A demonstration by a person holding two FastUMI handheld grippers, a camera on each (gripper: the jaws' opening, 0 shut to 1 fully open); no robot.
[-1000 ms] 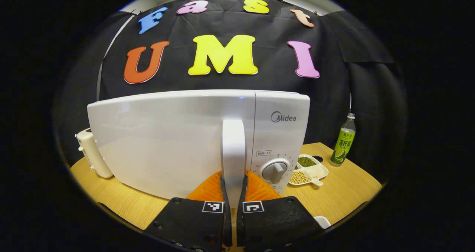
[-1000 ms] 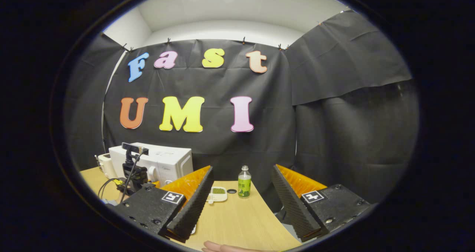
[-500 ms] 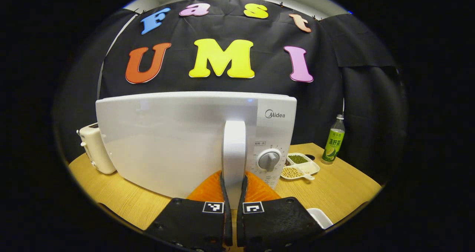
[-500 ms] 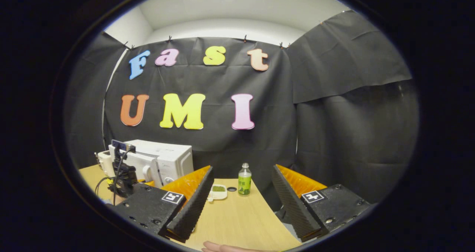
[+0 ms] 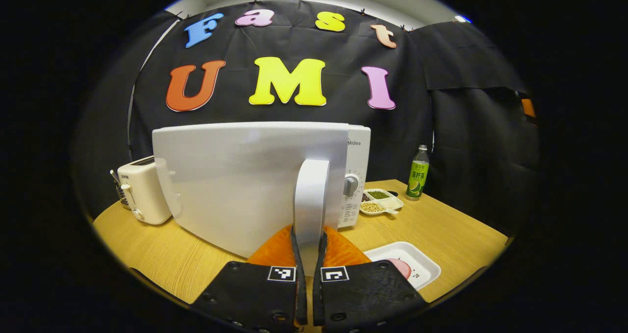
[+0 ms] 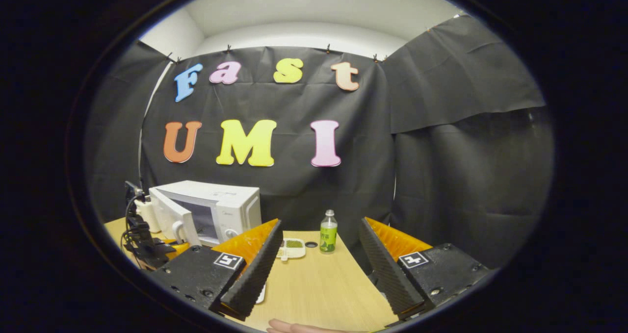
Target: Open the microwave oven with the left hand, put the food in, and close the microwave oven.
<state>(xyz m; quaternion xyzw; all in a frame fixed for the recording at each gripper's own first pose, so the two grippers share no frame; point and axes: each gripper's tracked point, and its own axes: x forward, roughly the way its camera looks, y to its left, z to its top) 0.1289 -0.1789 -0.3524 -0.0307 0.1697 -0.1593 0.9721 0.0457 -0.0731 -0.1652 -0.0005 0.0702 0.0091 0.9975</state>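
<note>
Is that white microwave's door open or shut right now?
Partly open. The white microwave's door stands swung away from its body, baring the dark cavity; the left gripper grips its white handle.

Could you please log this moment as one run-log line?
left gripper: shut on door handle | microwave door: partly open | right gripper: open, idle | food tray: on table

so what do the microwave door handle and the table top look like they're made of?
Microwave door handle: looks like glossy white moulded plastic, smooth with soft highlights, same finish as the door. Table top: pale wood-grain surface, matte; likely laminate or veneer, can't tell which.
</note>
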